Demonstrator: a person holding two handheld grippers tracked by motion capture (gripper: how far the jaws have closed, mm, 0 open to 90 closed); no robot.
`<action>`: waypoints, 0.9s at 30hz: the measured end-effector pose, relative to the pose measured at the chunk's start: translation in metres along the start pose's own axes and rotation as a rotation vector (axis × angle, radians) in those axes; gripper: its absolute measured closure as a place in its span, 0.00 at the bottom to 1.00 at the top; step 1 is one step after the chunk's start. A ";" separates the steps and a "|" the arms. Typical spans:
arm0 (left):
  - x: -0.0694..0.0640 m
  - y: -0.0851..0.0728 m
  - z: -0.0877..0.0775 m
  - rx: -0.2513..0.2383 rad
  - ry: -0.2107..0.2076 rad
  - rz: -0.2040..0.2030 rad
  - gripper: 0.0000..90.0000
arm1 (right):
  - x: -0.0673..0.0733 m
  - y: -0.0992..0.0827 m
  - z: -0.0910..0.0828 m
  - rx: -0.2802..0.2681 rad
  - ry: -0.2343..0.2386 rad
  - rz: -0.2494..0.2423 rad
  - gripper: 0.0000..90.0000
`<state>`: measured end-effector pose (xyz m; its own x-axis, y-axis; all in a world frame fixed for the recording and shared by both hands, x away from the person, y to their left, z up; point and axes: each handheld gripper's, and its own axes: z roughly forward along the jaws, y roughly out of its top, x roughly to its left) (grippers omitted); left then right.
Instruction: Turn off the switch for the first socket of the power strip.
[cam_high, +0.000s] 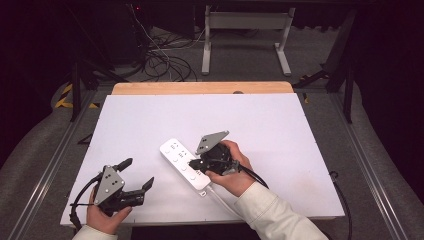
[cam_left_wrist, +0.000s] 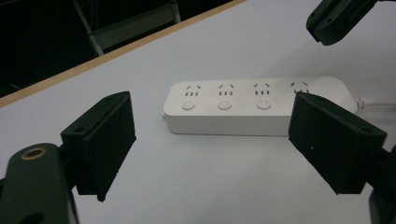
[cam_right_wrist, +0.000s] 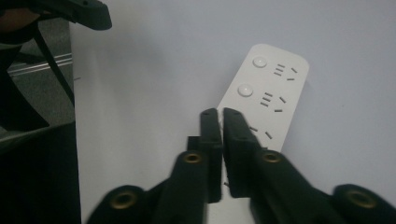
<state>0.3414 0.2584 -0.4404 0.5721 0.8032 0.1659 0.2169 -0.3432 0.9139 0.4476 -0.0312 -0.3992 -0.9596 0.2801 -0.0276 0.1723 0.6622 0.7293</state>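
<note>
A white power strip (cam_high: 182, 162) with several sockets and round buttons lies flat near the middle of the white table top (cam_high: 280, 120). My right gripper (cam_high: 193, 163) hovers over the strip's near end. Its jaws stand almost together with a thin slit and nothing between them (cam_right_wrist: 220, 112), above the power strip (cam_right_wrist: 275, 88). My left gripper (cam_high: 138, 173) rests open at the front left, apart from the strip. In its own view the wide-spread jaws (cam_left_wrist: 210, 144) frame the power strip (cam_left_wrist: 252, 107), with the right gripper (cam_left_wrist: 336, 18) above it.
The strip's white cable (cam_high: 220, 197) runs toward the table's front edge under the right forearm. A wooden edge (cam_high: 200, 88) borders the far side of the table. Beyond it stand a desk frame (cam_high: 245, 30) and loose cables (cam_high: 160, 60) on the floor.
</note>
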 end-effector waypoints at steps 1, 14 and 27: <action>0.000 0.000 0.000 0.002 0.002 0.009 0.17 | 0.000 0.000 -0.002 -0.010 -0.003 0.002 0.91; 0.000 0.001 0.000 0.001 0.002 0.009 0.17 | -0.002 -0.005 -0.034 -0.092 -0.056 -0.010 0.58; -0.001 0.001 0.000 -0.002 0.005 0.004 0.17 | -0.008 -0.021 -0.067 -0.175 -0.113 0.021 0.45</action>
<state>0.3413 0.2575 -0.4400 0.5692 0.8041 0.1714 0.2129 -0.3455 0.9139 0.4365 -0.0940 -0.3683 -0.9233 0.3755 -0.0806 0.1414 0.5274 0.8378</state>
